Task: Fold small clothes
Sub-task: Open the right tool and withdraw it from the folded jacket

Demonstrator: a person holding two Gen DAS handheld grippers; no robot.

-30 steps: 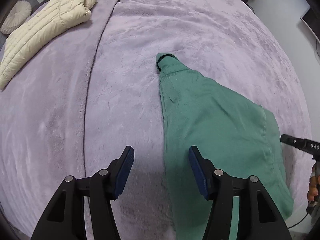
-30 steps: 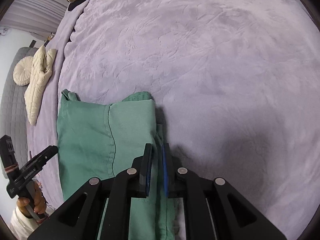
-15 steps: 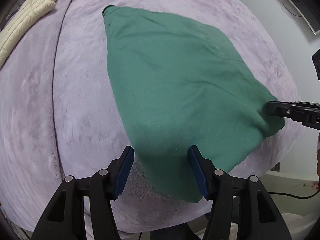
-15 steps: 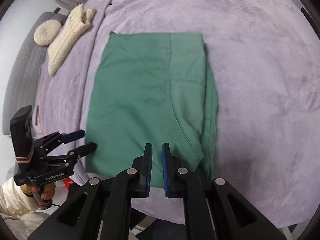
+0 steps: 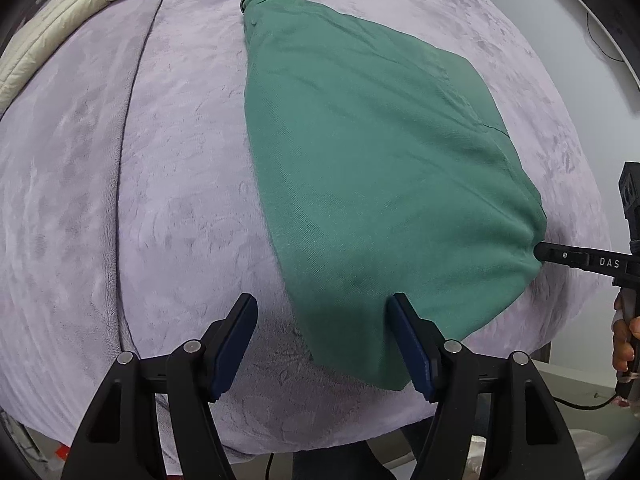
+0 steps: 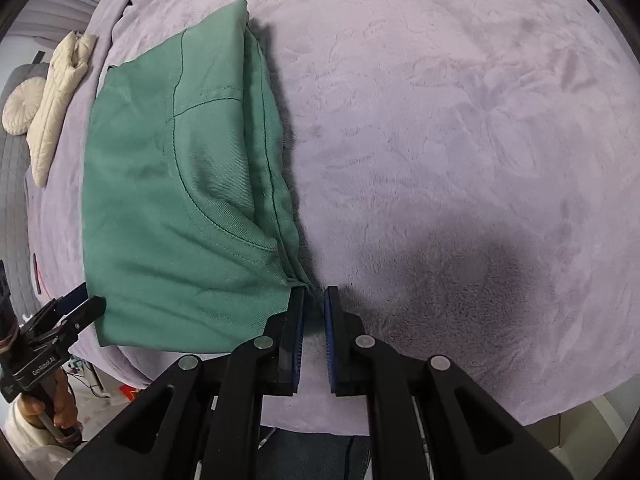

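A folded green garment [image 5: 380,168] lies flat on the lilac plush bed [image 5: 120,160]. It also shows in the right wrist view [image 6: 176,208], with a pocket seam and layered edges on its right side. My left gripper [image 5: 322,344] is open, its jaws set wide over the garment's near left corner. My right gripper [image 6: 314,316] is nearly closed, pinching the garment's near right corner between its blue pads. The right gripper's tip [image 5: 560,258] meets the cloth's corner in the left wrist view. The left gripper [image 6: 76,304] shows by the garment's left corner in the right wrist view.
A cream quilted jacket [image 5: 68,12] lies at the bed's far left; it also shows in the right wrist view [image 6: 60,96] beside a round cream cushion [image 6: 22,108]. The bed's front edge [image 5: 280,440] drops off just below the grippers.
The garment has been pulled toward the bed's front edge and laid flat. The right gripper's jaws have parted slightly. The left gripper stayed open near the left corner.
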